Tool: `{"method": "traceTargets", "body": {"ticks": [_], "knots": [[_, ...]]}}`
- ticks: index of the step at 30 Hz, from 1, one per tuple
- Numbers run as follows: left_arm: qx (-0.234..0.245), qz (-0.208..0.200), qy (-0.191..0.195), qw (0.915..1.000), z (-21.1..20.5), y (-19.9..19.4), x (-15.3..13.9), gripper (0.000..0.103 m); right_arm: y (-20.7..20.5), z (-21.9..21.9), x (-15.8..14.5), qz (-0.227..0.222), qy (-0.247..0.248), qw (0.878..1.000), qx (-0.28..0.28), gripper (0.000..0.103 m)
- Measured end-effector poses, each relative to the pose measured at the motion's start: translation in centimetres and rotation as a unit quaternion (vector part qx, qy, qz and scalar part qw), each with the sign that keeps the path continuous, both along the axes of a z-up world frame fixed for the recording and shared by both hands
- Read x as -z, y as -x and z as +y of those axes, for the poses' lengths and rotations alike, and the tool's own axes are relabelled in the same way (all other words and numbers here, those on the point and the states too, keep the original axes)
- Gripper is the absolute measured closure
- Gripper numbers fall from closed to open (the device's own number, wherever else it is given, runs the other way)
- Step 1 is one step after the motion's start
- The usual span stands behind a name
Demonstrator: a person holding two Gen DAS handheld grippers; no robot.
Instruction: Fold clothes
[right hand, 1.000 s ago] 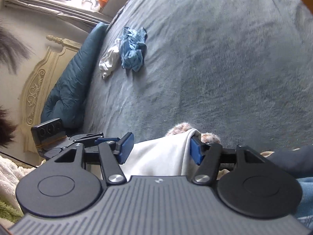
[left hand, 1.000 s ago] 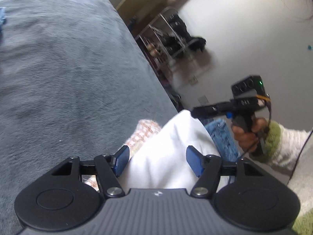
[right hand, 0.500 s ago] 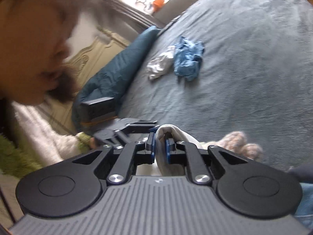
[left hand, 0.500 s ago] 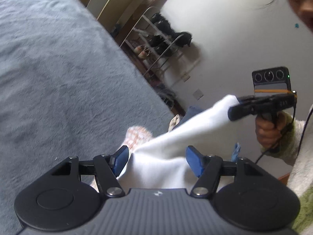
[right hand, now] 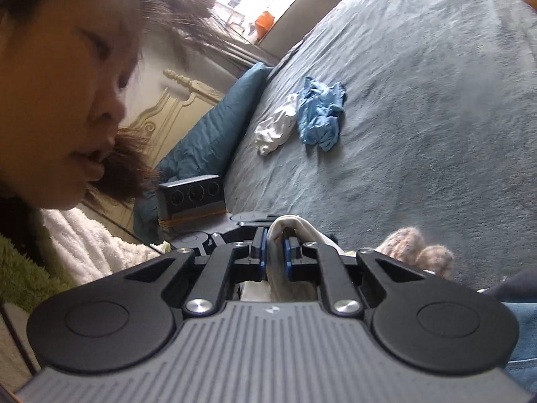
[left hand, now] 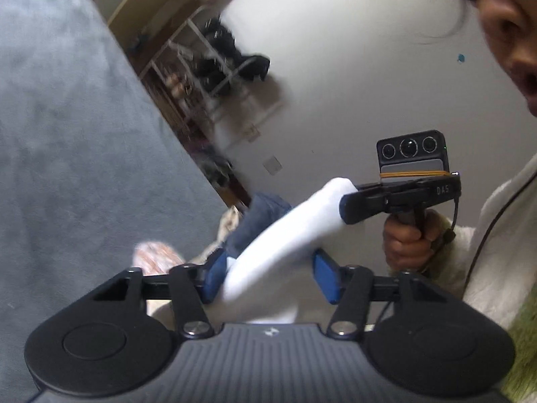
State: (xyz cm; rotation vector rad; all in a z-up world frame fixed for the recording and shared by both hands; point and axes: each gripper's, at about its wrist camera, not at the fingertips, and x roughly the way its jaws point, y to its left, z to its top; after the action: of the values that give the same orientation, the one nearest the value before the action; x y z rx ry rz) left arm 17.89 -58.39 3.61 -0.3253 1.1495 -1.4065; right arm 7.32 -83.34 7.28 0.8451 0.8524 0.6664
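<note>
White garment (left hand: 285, 235) hangs stretched between my two grippers, lifted off the grey bed (left hand: 67, 134) near its edge. My right gripper (right hand: 275, 252) has its blue pads pinched narrow on a bunched fold of that cloth, which pokes up between them. My left gripper (left hand: 270, 277) has the other end of the cloth lying between its pads; the jaws are closing in, the left pad touching the fabric, the right pad apart from it. Beneath the garment, at the bed's edge, lie a pinkish knitted piece (left hand: 156, 255) and blue denim (left hand: 260, 221). Farther up the bed, toward the teal pillow (right hand: 214, 127), sit a crumpled light-blue cloth (right hand: 320, 114) and a small white cloth (right hand: 275, 127), touching each other.
</note>
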Motion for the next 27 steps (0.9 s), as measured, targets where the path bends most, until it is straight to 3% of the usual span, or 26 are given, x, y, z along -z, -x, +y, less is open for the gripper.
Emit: {"method": "traceTargets", "body": {"ticks": [4,7,9,10,12,16,19,20,24,27], "knots": [[0.001,0.019,-0.005,0.9998,-0.4,-0.3,0.7,0.075,0.2,-1.2,0.2,0.014,0.017,1.0,0.018,0.088],[-0.004,0.036,-0.009,0.9993,-0.6,-0.8,1.1,0.075,0.7,-3.4,0.9,0.016,0.024,0.998,0.05,0.067],[-0.003,0.035,-0.01,0.9993,-0.7,-0.9,1.2,0.075,1.0,-4.5,1.8,0.017,0.019,0.997,0.074,0.044],[-0.001,0.034,-0.01,0.9994,-0.7,-0.9,1.1,0.075,1.0,-4.8,2.4,0.02,0.014,0.997,0.079,0.04],[0.0,0.031,-0.012,0.9994,-0.7,-1.0,1.0,0.075,0.4,-4.8,3.9,0.032,-0.003,0.997,0.068,0.033],[0.001,0.029,-0.016,0.9994,-1.1,-1.1,0.7,0.075,-1.3,-3.1,7.0,0.061,-0.035,0.997,0.01,0.028],[0.004,0.031,-0.019,0.9993,-0.9,-0.9,0.4,0.074,-1.8,-1.9,8.4,0.079,-0.049,0.996,-0.012,0.027],[0.005,0.031,-0.02,0.9993,-0.9,-0.8,0.3,0.073,-1.8,-1.5,8.7,0.08,-0.059,0.995,-0.015,0.031],[0.014,0.024,-0.031,0.9992,-0.1,-0.9,-0.3,0.059,-1.3,-0.7,8.1,0.074,-0.07,0.994,-0.027,0.078],[0.021,0.013,-0.042,0.9988,0.7,-1.3,-0.6,0.057,-1.0,0.1,6.7,0.056,-0.067,0.995,-0.04,0.084]]}}
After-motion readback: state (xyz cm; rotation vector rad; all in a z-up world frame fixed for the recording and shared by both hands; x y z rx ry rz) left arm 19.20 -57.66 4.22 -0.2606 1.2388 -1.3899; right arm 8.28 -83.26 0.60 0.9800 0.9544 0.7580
